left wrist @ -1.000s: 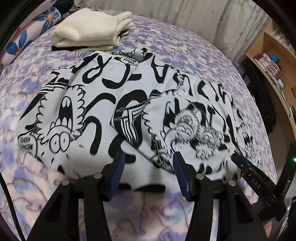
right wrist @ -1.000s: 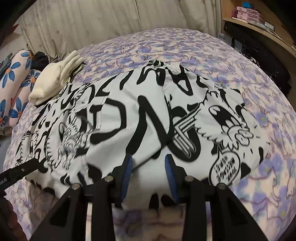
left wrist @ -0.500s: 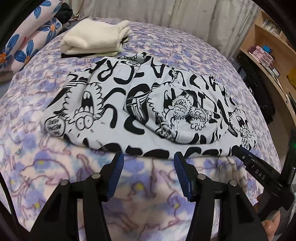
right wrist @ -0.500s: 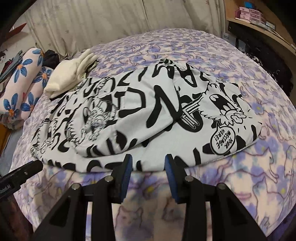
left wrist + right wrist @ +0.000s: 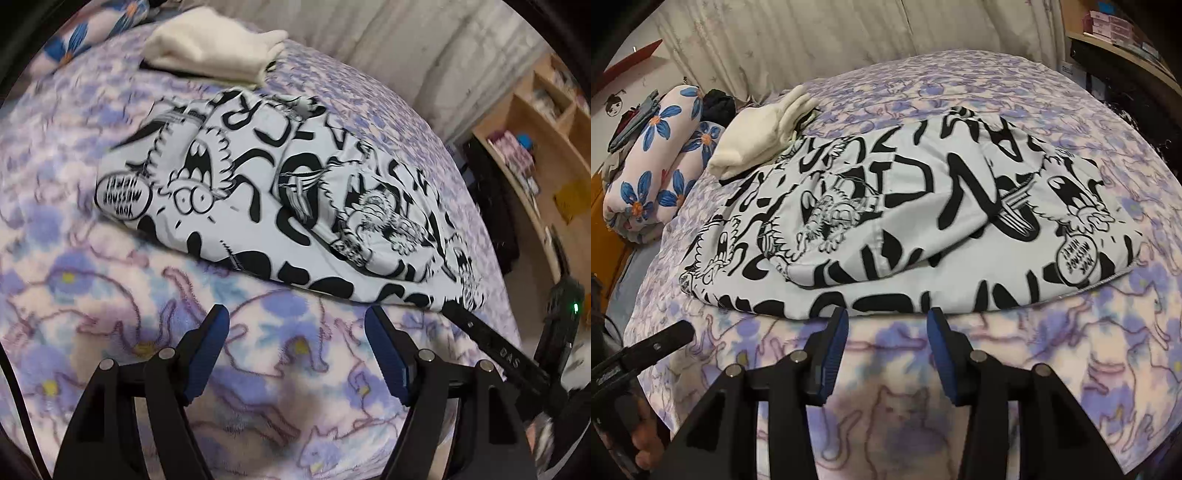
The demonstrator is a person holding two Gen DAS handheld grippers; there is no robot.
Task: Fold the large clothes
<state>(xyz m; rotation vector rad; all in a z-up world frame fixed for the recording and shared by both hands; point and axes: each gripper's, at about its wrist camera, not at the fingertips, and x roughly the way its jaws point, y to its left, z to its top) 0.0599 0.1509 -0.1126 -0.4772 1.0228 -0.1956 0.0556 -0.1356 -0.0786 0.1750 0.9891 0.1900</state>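
Note:
A white garment with black cartoon print (image 5: 280, 206) lies folded on the bed, its upper layer doubled over the lower one; it also shows in the right wrist view (image 5: 908, 229). My left gripper (image 5: 297, 321) is open and empty, hovering over the blanket just short of the garment's near edge. My right gripper (image 5: 886, 317) is open and empty, its fingertips at the garment's near hem. The right gripper's finger (image 5: 495, 350) shows at the right of the left wrist view; the left gripper's finger (image 5: 646, 347) shows at the left of the right wrist view.
The bed carries a purple and pink cat-print blanket (image 5: 258, 369). A folded cream garment (image 5: 214, 48) lies at the far side, touching the printed one (image 5: 757, 136). Flowered pillows (image 5: 653, 158) sit at the left. Wooden shelves (image 5: 546, 140) stand to the right, curtains behind.
Both grippers have let go of the garment and pulled back from it toward the near side of the bed. The garment now lies folded and farther away in both views.

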